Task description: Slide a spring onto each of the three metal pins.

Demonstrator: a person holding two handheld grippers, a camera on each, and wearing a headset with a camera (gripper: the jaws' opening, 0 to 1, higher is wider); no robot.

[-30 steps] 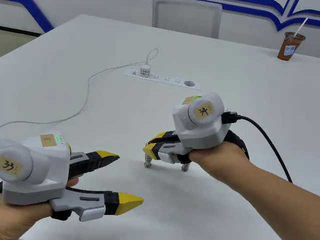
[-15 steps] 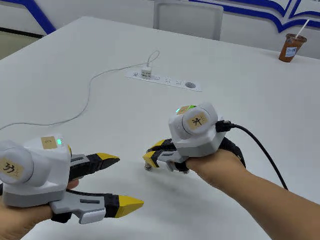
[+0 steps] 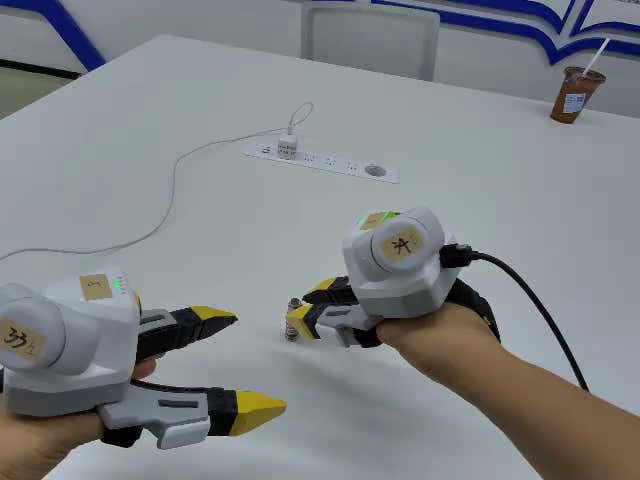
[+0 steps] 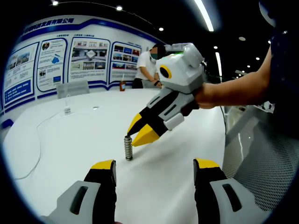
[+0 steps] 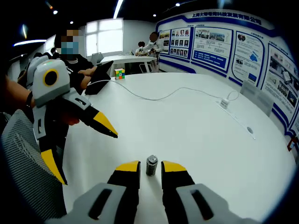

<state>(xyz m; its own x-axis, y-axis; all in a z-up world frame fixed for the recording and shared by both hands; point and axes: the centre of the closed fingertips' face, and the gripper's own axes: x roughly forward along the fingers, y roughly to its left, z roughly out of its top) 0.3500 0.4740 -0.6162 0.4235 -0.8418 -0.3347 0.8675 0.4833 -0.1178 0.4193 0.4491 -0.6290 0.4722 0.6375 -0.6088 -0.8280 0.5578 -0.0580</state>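
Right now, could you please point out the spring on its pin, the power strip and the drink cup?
spring (image 4: 128, 148): left gripper view, middle of its coils.
power strip (image 3: 320, 163): head view, middle of its white body.
drink cup (image 3: 572, 95): head view, its brown side.

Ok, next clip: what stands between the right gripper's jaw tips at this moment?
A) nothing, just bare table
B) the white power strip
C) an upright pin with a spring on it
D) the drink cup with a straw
C: the right gripper view shows a short upright pin with a spring on it standing on the table, flanked by the two yellow-tipped jaws of the right gripper.
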